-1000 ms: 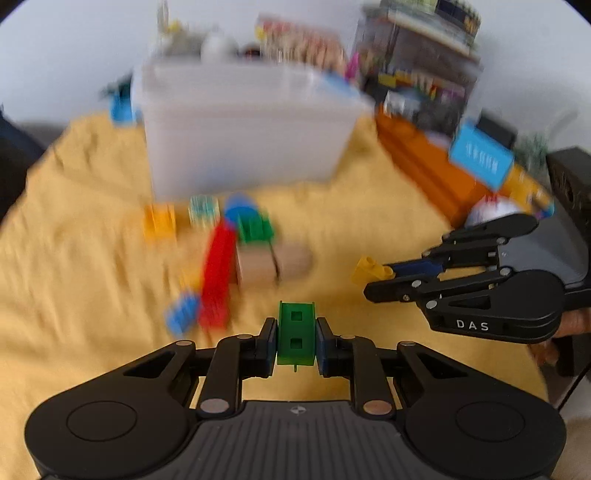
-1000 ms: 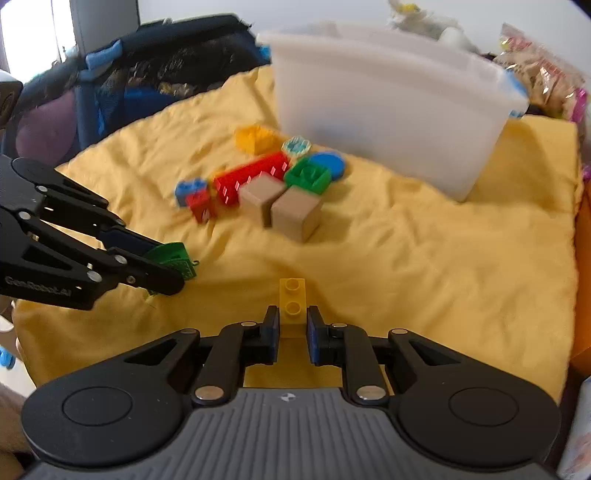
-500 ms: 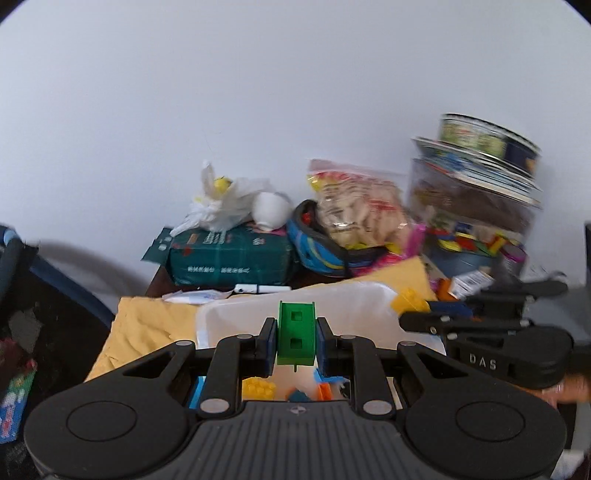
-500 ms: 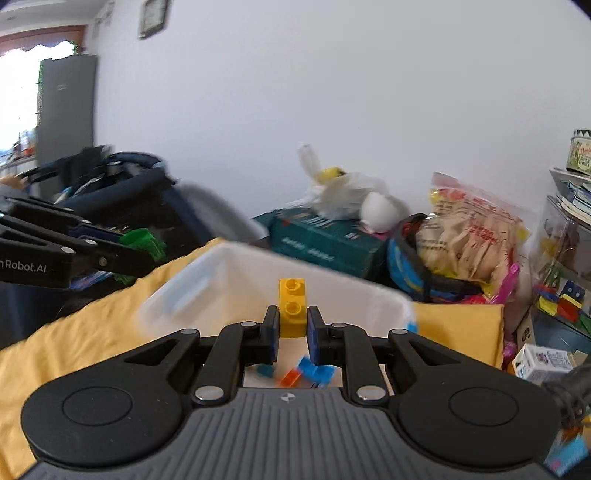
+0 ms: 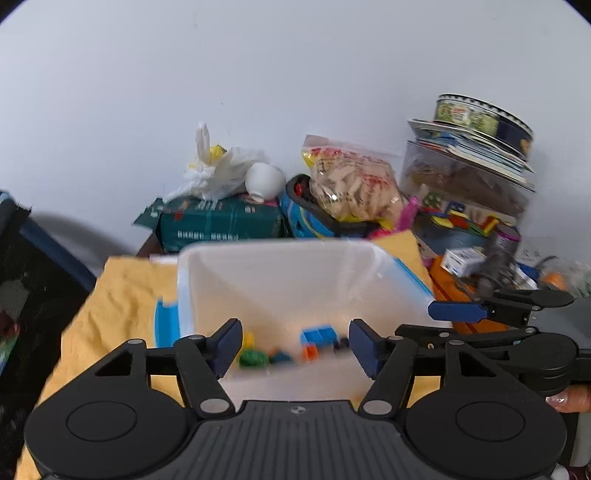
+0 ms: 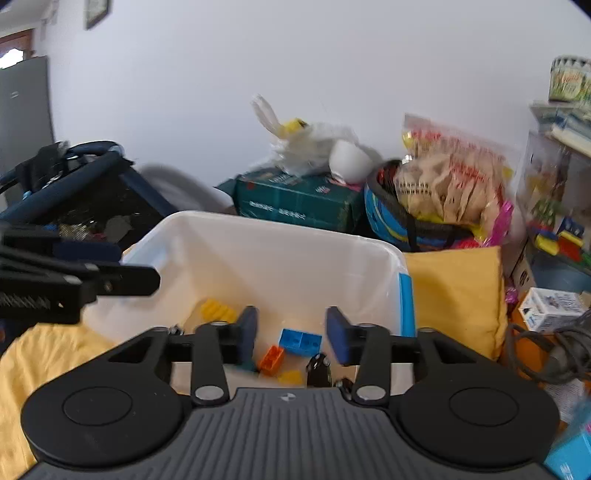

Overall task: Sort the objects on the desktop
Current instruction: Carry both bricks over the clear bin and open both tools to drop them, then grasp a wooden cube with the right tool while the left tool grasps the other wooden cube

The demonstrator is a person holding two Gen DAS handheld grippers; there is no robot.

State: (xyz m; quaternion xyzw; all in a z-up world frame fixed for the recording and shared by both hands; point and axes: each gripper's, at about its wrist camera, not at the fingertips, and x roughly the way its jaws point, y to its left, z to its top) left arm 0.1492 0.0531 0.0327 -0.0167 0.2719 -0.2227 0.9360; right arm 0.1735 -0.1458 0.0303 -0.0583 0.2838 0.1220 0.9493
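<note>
Lived-in home room, cluttered: plain white wall [image 5: 258, 74], yellow cloth [image 5: 122, 295] over the tabletop, snack bag [image 5: 354, 184], knotted plastic bag [image 5: 218, 173], stacked books [image 5: 476, 147], toy bricks in a white bin [image 6: 280, 258], framed picture [image 6: 96, 11].

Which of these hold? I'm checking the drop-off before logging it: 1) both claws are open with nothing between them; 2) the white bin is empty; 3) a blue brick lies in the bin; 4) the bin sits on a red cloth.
1) True: the left claw and the right claw are open, having just been opening, nothing between them.
2) False: the white bin holds several bricks.
3) True: the blue brick lies inside.
4) False: the cloth is yellow.
</note>
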